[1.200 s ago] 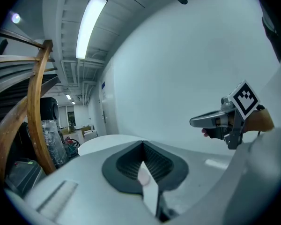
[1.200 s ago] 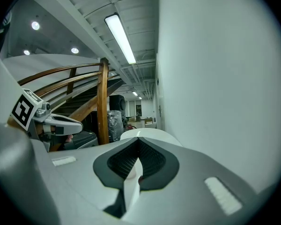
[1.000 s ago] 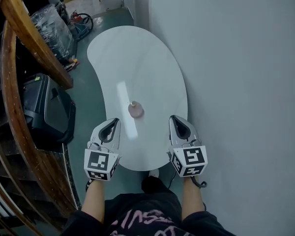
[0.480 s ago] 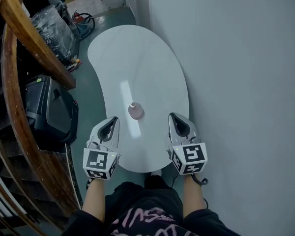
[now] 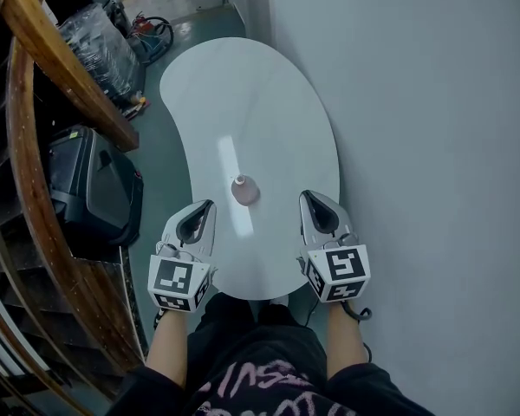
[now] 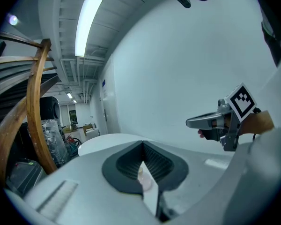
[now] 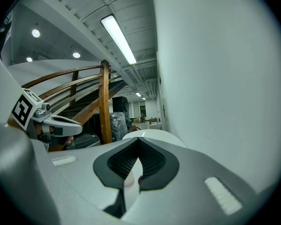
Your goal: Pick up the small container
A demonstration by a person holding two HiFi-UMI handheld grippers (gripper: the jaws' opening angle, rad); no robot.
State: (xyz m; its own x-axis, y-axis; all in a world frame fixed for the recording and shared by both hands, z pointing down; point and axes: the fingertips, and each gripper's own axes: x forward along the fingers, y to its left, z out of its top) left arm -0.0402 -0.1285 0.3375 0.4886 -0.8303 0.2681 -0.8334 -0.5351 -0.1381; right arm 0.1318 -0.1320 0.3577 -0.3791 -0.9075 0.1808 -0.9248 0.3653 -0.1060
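The small pinkish container with a little knob on top stands on the near half of the white kidney-shaped table. My left gripper hovers over the table's near left edge, short of the container and to its left. Level with it on the right is my right gripper. Both are shut and empty, their jaws meeting at the tips. In the left gripper view the container shows through the slit behind the tips. The right gripper view catches a sliver of the container below its tips.
A curved wooden stair rail runs down the left side. A black case sits on the floor beside the table. A grey wall stands close along the table's right edge. A wrapped bundle and coiled cables lie beyond.
Only the view has shifted slightly. Both grippers keep their places on either side of the container, and it has not moved.
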